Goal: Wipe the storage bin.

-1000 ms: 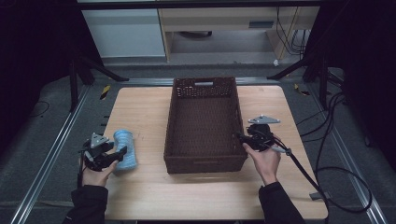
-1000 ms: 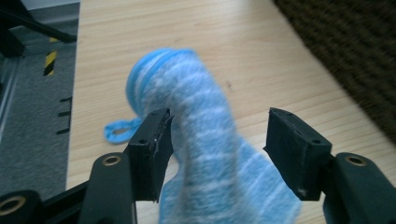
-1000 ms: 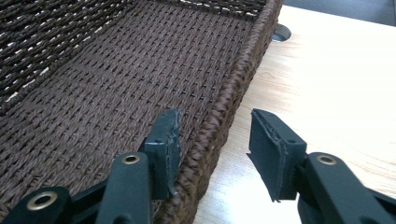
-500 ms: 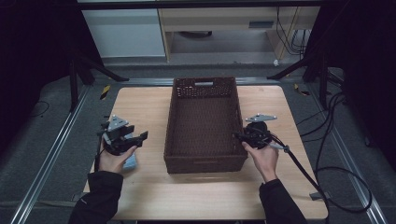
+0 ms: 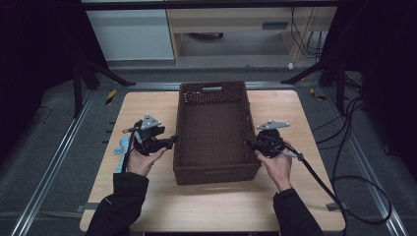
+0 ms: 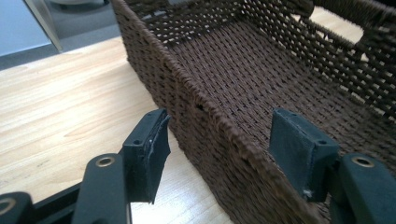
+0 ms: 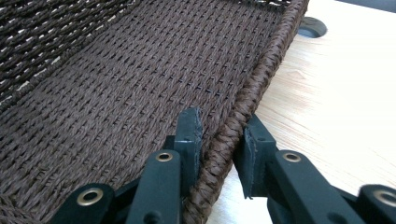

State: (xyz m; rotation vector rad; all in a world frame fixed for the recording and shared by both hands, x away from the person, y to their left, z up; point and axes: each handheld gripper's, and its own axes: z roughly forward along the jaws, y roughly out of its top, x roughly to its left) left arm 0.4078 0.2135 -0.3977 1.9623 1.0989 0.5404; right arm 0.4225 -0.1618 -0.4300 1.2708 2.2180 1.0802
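We have the brown woven basket mid-bench, its long axis running away from us. Our right gripper has been closing its fingers, one on each side of the right rim, near it or just pressing it. Our left gripper has its fingers wide apart, straddling the left rim without touching. A blue thing is half hidden behind our left hand, too cut off to identify.
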